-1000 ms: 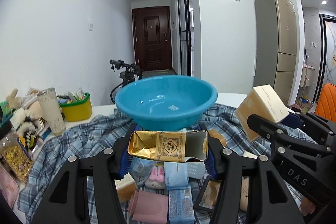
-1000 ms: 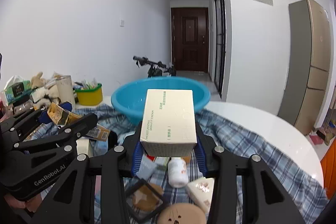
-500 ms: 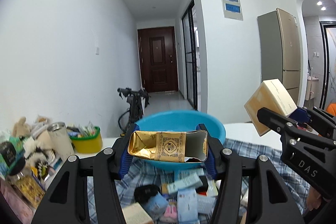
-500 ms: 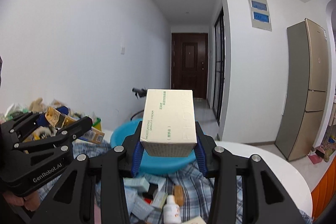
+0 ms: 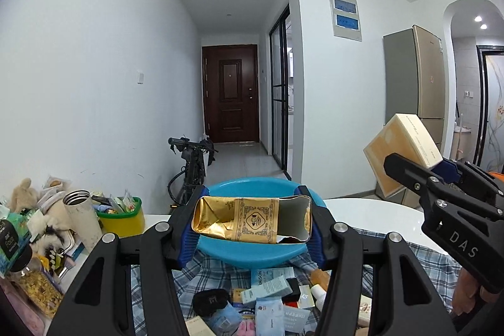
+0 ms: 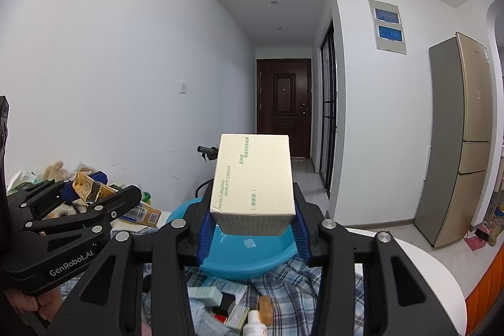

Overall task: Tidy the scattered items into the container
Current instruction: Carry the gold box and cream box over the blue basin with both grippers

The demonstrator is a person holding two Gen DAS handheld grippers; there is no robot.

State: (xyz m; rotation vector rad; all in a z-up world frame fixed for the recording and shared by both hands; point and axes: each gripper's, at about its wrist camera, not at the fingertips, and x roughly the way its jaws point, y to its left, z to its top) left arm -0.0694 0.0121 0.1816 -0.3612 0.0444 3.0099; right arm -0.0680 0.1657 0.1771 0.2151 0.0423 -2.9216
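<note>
My left gripper (image 5: 252, 221) is shut on a crumpled gold foil packet (image 5: 252, 219), held level above the near rim of the blue basin (image 5: 252, 255). My right gripper (image 6: 252, 218) is shut on a cream skin-cream box (image 6: 253, 178), raised over the blue basin (image 6: 245, 260). In the left wrist view the right gripper (image 5: 419, 166) holds the cream box (image 5: 400, 153) high at the right. In the right wrist view the left gripper (image 6: 91, 194) carries the gold packet (image 6: 85, 188) at the left. Scattered small boxes and sachets (image 5: 271, 298) lie on the plaid cloth (image 5: 409, 260) below.
A yellow tub (image 5: 121, 218), a metal flask (image 5: 83, 218), plush toys (image 5: 47, 222) and jars crowd the table's left side. The white round table (image 6: 428, 270) shows bare at the right. A bicycle (image 5: 192, 159), a hallway door and a fridge (image 6: 463, 144) stand beyond.
Both grippers rose with their loads; the basin and the scattered items dropped lower in both views and the view tilted up toward the hallway. Both grips held.
</note>
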